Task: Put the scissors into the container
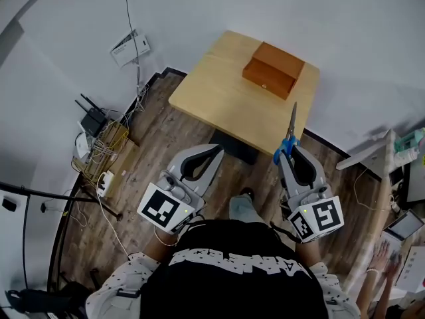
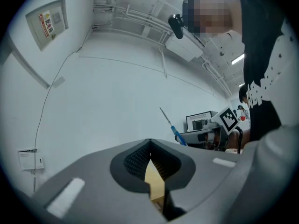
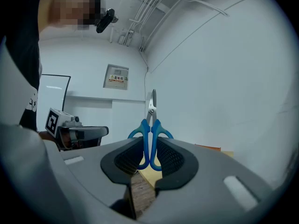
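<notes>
Blue-handled scissors (image 1: 290, 128) stick out of my right gripper (image 1: 291, 149), which is shut on their handles, with the blades pointing toward the table. In the right gripper view the scissors (image 3: 152, 107) stand upright between the pads, blades closed. The container, a closed brown wooden box (image 1: 273, 68), sits at the far side of the light wooden table (image 1: 219, 92), well ahead of the scissor tips. My left gripper (image 1: 218, 149) hangs over the floor short of the table's near edge, shut on nothing. The left gripper view shows the scissors (image 2: 171, 126) off to its right.
A router (image 1: 93, 118), tangled cables and a cardboard box (image 1: 109, 153) lie on the wood floor at the left. White walls surround the table. Desks with equipment and a person's hand (image 1: 382, 256) are at the right edge. The table's dark base (image 1: 236, 146) lies between the grippers.
</notes>
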Available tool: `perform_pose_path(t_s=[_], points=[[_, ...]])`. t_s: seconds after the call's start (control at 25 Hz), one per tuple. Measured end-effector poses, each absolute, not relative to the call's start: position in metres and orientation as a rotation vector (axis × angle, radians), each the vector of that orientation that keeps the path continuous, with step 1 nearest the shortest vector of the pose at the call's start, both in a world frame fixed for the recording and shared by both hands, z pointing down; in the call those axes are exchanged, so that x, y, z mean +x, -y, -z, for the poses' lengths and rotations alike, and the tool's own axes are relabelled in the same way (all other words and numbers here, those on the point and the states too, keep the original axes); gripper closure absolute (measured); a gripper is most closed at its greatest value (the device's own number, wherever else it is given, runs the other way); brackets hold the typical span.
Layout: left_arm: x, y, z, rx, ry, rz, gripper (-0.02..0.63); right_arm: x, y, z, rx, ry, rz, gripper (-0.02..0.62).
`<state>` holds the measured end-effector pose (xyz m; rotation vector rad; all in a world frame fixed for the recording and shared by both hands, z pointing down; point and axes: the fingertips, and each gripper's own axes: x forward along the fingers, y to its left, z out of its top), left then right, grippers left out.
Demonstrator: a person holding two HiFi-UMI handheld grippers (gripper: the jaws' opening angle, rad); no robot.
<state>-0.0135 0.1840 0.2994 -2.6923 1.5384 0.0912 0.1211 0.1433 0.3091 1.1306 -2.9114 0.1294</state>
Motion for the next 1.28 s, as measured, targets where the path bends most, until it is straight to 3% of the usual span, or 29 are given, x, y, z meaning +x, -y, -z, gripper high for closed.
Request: perform_pose_path(t_s=[1.28], points=[[0.017, -0.101, -0.307, -2.711, -1.489, -0.065, 0.604, 0.145, -0.065, -0.327, 1.118, 2.904, -0.170, 0.491]])
